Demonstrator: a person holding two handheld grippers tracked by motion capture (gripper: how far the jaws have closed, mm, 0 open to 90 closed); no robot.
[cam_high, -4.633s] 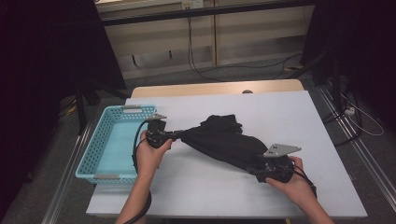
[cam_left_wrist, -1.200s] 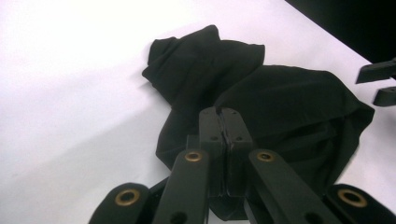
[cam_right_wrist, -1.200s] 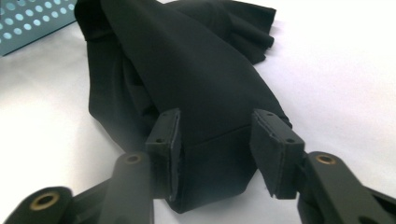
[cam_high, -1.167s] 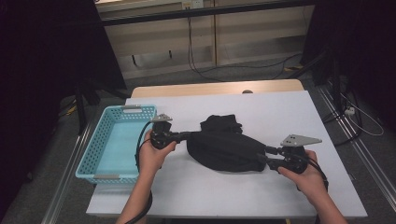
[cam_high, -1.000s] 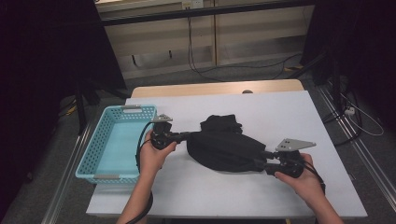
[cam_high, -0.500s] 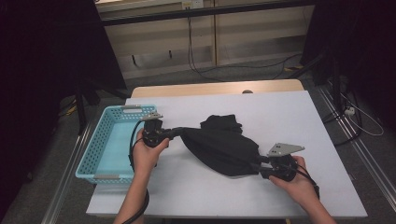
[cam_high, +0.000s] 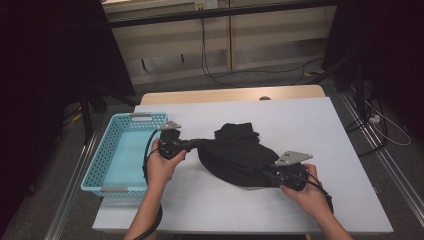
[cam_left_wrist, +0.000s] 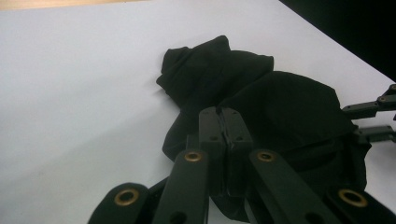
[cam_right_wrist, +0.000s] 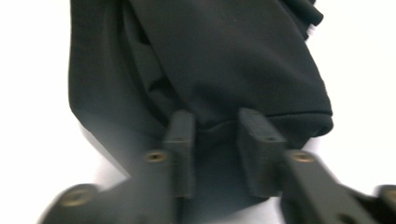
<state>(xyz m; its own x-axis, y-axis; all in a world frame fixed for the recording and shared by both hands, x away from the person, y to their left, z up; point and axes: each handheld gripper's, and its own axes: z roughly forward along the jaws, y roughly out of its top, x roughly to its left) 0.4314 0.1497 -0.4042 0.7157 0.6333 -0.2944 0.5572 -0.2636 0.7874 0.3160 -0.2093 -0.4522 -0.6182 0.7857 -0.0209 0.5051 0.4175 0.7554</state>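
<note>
Jaws of the left gripper (cam_left_wrist: 223, 135) are pressed together on a fold of the black cloth (cam_high: 235, 152), pads meeting with only fabric between. Jaws of the right gripper (cam_right_wrist: 215, 140) stand apart with a narrow gap, and they have just been closing; the cloth's hem lies between them, but I cannot tell whether the pads press on it (that view is blurred).

Black cloth lies near the middle of the white table (cam_high: 310, 125), stretched between the two grippers. From the cloth's centre in the high view, the left gripper (cam_high: 192, 145) sits at about 9 o'clock, the right gripper (cam_high: 267, 172) at about 4 o'clock. A bunched, crumpled part of the cloth rises at 12 o'clock, toward the table's far edge; the lower part hangs smoother, in a rounded sag.

Left hand (cam_high: 162, 165) wraps its gripper's body; right hand (cam_high: 310, 192) does the same, with the grey plate (cam_high: 292, 158) on top.

Blue basket (cam_high: 95, 170) sits at the table's left edge, at 9 o'clock from the cloth, just beside the left hand, apart from the cloth.
</note>
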